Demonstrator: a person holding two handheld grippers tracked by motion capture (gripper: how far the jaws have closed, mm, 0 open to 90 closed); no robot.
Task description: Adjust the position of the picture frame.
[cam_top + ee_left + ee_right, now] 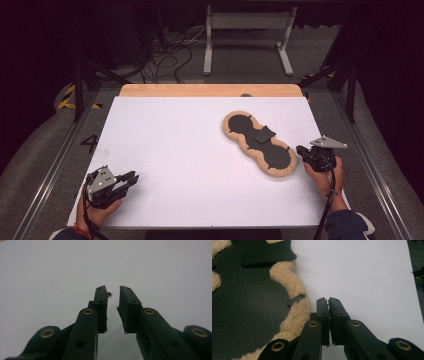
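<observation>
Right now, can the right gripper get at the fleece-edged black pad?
Probably yes: the right gripper, shut and empty, sits right beside the fleece-edged black pad, with nothing between them on the table.

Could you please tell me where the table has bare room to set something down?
The white table is bare across its middle and left, between the left gripper and the fleece-edged pad. It is crowded at right, where the right gripper sits beside the pad.

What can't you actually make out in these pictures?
- Right gripper view: the black peanut-shaped pad with cream fleece edging is cut off by the top and left edges.
- High view: the small dark spot on the wooden table edge is too small to identify.
</observation>
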